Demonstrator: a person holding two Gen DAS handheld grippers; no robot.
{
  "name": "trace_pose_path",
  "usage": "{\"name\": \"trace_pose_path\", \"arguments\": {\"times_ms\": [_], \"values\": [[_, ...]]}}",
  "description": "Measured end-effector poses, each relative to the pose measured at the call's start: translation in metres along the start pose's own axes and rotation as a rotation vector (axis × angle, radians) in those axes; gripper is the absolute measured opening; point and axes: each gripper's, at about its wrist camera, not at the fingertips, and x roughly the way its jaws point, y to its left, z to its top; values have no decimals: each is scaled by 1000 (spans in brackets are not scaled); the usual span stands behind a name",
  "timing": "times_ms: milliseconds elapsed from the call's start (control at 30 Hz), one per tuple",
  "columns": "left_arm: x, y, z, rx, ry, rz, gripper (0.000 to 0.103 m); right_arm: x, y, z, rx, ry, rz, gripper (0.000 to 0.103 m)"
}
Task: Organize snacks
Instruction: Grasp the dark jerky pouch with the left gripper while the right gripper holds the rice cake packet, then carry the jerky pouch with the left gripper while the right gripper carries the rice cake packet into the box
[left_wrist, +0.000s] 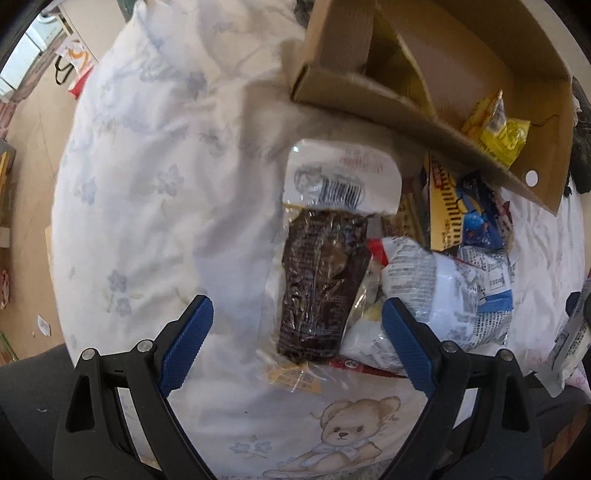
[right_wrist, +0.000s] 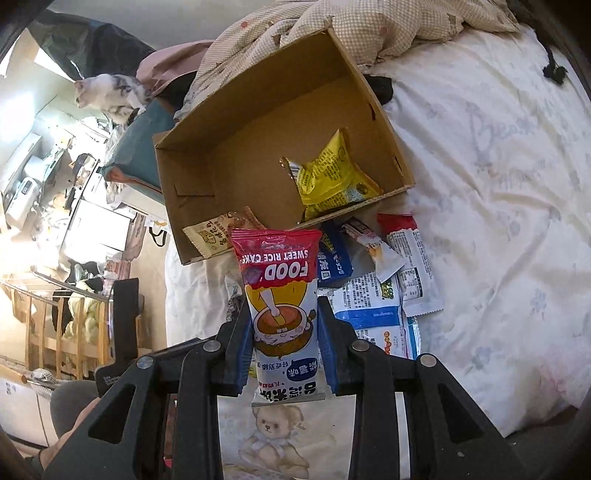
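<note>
Early days: two packets in the box (right_wrist: 207, 177), pile (right_wrist: 384, 288) on the bed at its 5 o'clock, right hand-held gripper (right_wrist: 284, 354) clamping a rice-cake pack (right_wrist: 280, 295), left hand-held gripper (left_wrist: 297, 339) spread wide over a dark packet (left_wrist: 321, 280).

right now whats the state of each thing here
left tongs: open, nothing gripped, above the dark brown snack pack
right tongs: shut on the rice cake packet, held off the bed
cardboard box: open on top, yellow packet inside
dark brown snack pack: lying flat on the bedsheet
loose packets: piled beside the box
</note>
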Motion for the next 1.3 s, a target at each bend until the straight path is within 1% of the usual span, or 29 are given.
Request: {"name": "trace_pose_path", "arguments": {"times_ms": [167,200,233,267,333,400,467,567,700,767,867,933,1033,1100,1167,1200,1233,1300], "values": [[15,-11,3,52,-15,66,91,1,2,0,-9,3,-6,33],[17,-14,3,57,-16,67,83,1,1,0,-5,2,-8,33],[18,-14,3,59,-10,51,67,1,0,0,0,2,-9,33],[18,-15,3,57,0,30,60,1,-1,0,5,1,-9,33],[15,-12,2,49,-8,15,53,-1,-3,0,9,-1,-11,33],[8,-5,1,31,-28,-36,52,-3,-4,0,16,-6,-10,33],[3,2,1,-2,-22,-76,52,-3,-5,1,27,-7,-1,33],[-3,18,0,-51,-30,-99,52,-4,-4,1,26,-8,10,33],[-3,44,1,-157,-18,-149,52,-3,-1,2,17,-7,18,33],[-4,48,1,-164,-27,-139,51,-3,-1,2,15,-5,19,33],[-14,35,0,-85,-69,-94,50,-3,0,3,14,-6,21,33],[-19,26,-3,-55,-90,-72,50,-3,-1,4,13,-8,19,33],[-24,12,-10,-34,-113,-46,49,-3,-2,4,15,-9,15,33],[-33,10,-16,-19,-137,-32,49,-3,-2,4,21,-9,17,33],[-50,15,-18,-6,-169,-28,49,-3,-1,3,20,-11,18,33],[-58,14,-22,4,-197,-25,49,-4,0,3,16,-11,18,33],[-60,10,-19,6,-212,-21,49,-4,1,2,12,-12,19,33],[-74,16,-21,8,-256,-17,49,-5,3,2,5,-16,19,33]]}}
